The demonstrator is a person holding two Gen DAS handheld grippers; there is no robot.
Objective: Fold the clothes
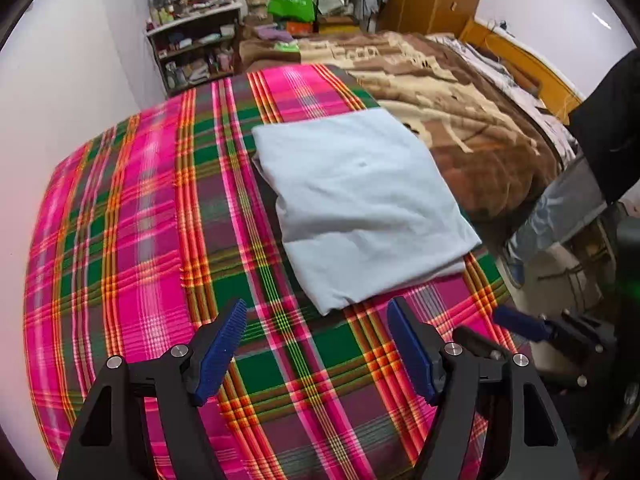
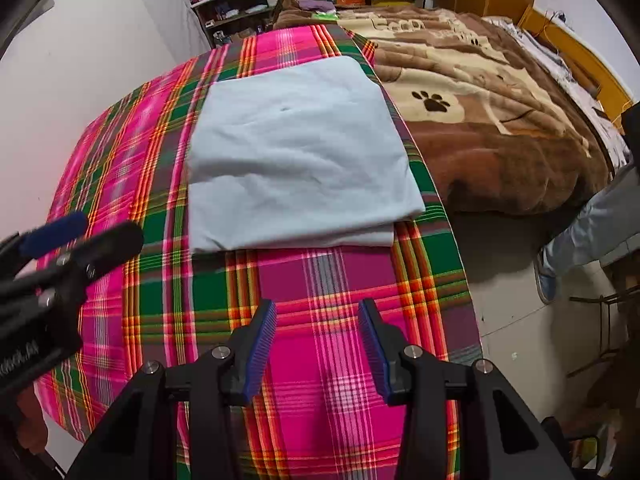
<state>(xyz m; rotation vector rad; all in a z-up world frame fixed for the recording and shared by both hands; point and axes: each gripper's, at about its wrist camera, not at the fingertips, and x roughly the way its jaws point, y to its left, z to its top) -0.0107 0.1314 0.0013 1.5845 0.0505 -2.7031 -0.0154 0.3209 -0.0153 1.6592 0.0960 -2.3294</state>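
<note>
A pale blue garment (image 1: pixel 360 204) (image 2: pixel 296 156) lies folded into a neat rectangle on the pink, green and orange plaid sheet (image 1: pixel 152 240) (image 2: pixel 320 280). My left gripper (image 1: pixel 316 316) hovers open just short of the garment's near corner, nothing between its blue pads. My right gripper (image 2: pixel 318 312) is open too, over bare plaid a little in front of the garment's near edge. The right gripper (image 1: pixel 520 326) shows at the right of the left wrist view. The left gripper (image 2: pixel 60 240) shows at the left of the right wrist view.
A brown and cream paw-print blanket (image 2: pixel 480 112) covers the bed right of the plaid sheet. The bed edge drops to the floor at right, where a person's leg in jeans (image 2: pixel 592 232) stands. A cluttered shelf (image 1: pixel 196 48) and green bag (image 1: pixel 290 2) stand at the far wall.
</note>
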